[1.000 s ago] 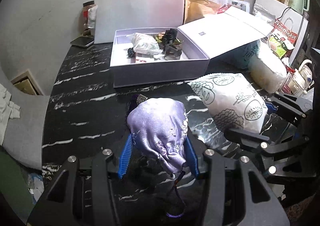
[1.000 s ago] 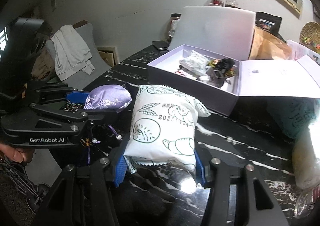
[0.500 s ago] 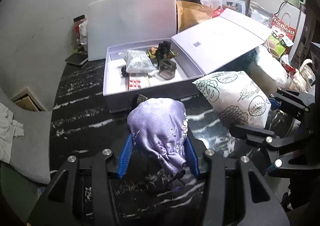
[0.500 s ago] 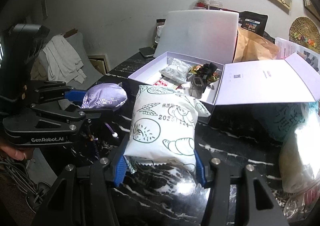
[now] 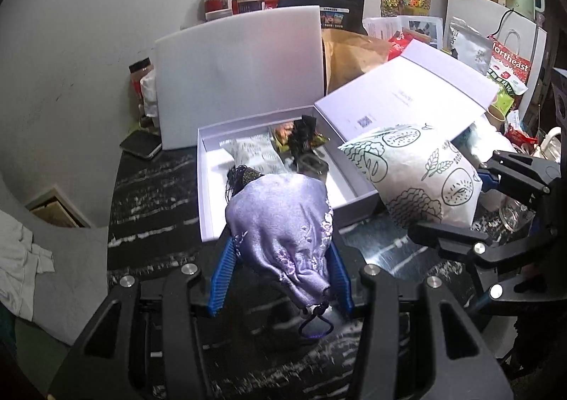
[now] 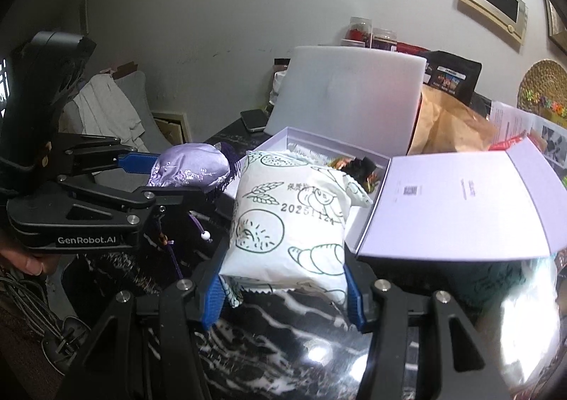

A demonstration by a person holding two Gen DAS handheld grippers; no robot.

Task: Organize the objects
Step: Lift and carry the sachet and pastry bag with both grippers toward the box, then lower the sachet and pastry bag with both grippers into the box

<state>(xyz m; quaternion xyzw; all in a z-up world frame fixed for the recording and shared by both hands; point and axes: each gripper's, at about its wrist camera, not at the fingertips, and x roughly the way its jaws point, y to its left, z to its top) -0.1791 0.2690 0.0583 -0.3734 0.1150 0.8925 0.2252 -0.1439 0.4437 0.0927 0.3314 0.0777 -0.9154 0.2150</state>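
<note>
My left gripper (image 5: 280, 279) is shut on a lilac embroidered pouch (image 5: 283, 226) with a dark cord loop hanging below it; the same pouch (image 6: 189, 169) shows at the left of the right wrist view. My right gripper (image 6: 283, 293) is shut on a white snack packet (image 6: 290, 223) printed with green bread drawings, also visible as the packet (image 5: 418, 176) on the right of the left wrist view. Both are held above the black marble table (image 5: 156, 208), just in front of an open lavender box (image 5: 209, 194) that holds several small items.
The box's lid (image 5: 400, 106) lies open to the right, and a white foam board (image 5: 241, 74) stands behind the box. A phone (image 5: 141, 148) lies at the back left. Bags, jars and packets crowd the back right. A grey chair with a cloth (image 6: 110, 109) stands left of the table.
Both grippers have risen and moved forward toward the open box, carrying the pouch and the packet. The box now looks closer and lower in both views.
</note>
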